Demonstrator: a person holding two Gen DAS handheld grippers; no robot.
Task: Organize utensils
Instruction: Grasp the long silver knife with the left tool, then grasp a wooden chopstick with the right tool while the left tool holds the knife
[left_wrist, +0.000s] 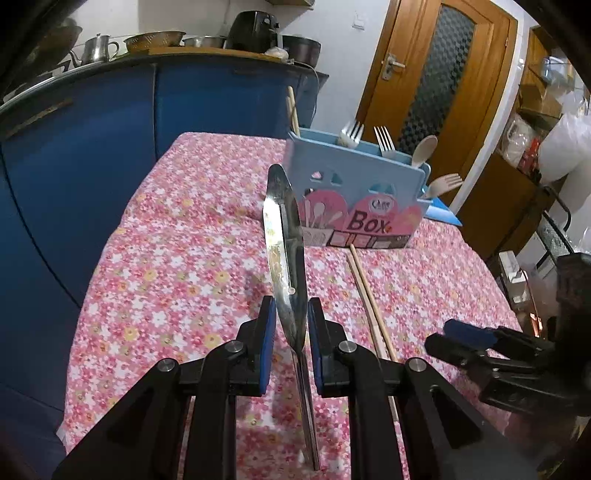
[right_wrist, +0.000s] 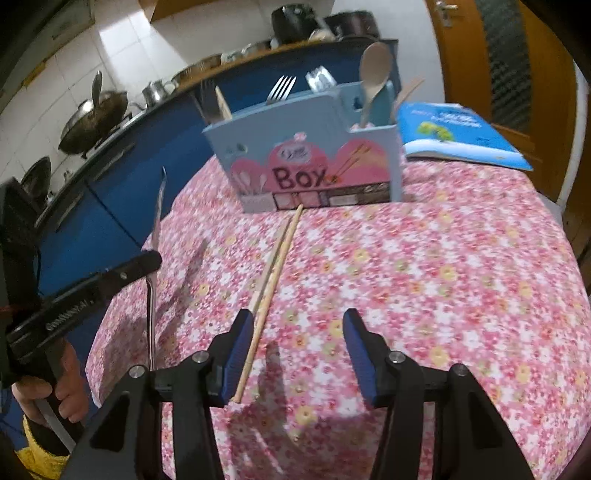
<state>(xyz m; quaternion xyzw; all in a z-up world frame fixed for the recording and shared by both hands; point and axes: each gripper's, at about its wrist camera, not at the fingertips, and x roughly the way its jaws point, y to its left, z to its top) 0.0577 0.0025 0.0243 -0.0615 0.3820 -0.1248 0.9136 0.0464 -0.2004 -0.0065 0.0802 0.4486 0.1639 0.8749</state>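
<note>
Left wrist view: left hand-held gripper (left_wrist: 291, 325) pinching a metal spoon (left_wrist: 286, 236) edge-on, held above the floral table (left_wrist: 177, 266); handle end cut off at the bottom edge. Far right, blue utensil holder (left_wrist: 354, 195) labelled "Box", smaller print unreadable, holding forks (left_wrist: 384, 142) and a pale spoon (left_wrist: 423, 149). Right wrist view: right hand-held gripper (right_wrist: 297, 354) spread wide, pinching nothing, over wooden chopsticks (right_wrist: 273, 280) lying near the holder. Far right, blue book (right_wrist: 458, 136), title too blurred to read.
</note>
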